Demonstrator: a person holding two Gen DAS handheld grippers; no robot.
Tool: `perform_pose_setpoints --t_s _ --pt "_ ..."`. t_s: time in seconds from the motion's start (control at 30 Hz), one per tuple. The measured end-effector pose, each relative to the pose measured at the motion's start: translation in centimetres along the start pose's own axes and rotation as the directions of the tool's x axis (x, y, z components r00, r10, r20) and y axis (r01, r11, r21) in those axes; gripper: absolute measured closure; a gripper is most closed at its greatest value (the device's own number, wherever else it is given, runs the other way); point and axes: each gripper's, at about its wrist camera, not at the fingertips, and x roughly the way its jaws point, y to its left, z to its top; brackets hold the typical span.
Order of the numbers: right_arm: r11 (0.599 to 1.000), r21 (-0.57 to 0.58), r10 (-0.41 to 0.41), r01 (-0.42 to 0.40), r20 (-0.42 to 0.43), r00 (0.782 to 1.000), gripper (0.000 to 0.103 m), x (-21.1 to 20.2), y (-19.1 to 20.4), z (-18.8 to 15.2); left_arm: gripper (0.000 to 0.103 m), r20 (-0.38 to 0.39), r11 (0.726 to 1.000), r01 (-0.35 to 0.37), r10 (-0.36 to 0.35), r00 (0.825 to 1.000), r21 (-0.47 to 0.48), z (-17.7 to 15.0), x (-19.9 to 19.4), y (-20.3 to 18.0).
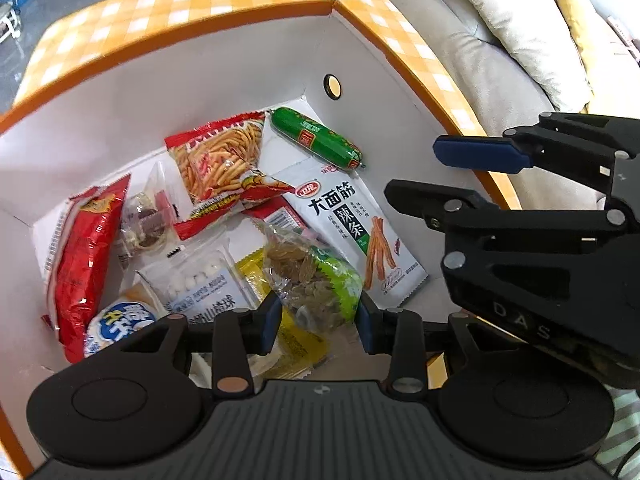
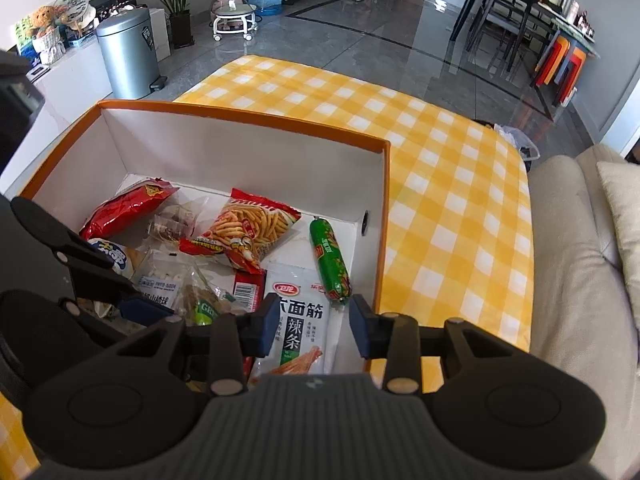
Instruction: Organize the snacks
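Yellow-checked counter (image 2: 440,152) carrying orange box (image 2: 382,216) — left tool (image 1: 318,316) pinching crinkly raisin bag (image 1: 316,276) inside; right tool (image 2: 314,330) spreading, empty. Light, slippery — gripping seam.

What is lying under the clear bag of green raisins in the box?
Under the raisin bag a yellow packet shows, with the hawthorn-ball pack beside it and a red packet just behind. How far they reach beneath is covered, as is the box floor there.
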Motion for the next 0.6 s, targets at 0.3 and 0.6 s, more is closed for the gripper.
perform_pose_setpoints --t_s 0.3,0.6 --pt "1.0 0.006 -0.019 0.019 0.017 1.0 0.056 -2.0 0.3 0.0 0.036 0.117 0.996 -0.074 0.068 0.991 0.044 -1.4 -5.3 -0.3" --pt "0.999 0.024 -0.048 0.045 0.132 0.99 0.028 -7.8 1.7 0.7 0.033 0.367 0.985 -0.172 0.161 0.916 -0.002 -4.0 -14.7 -0.5"
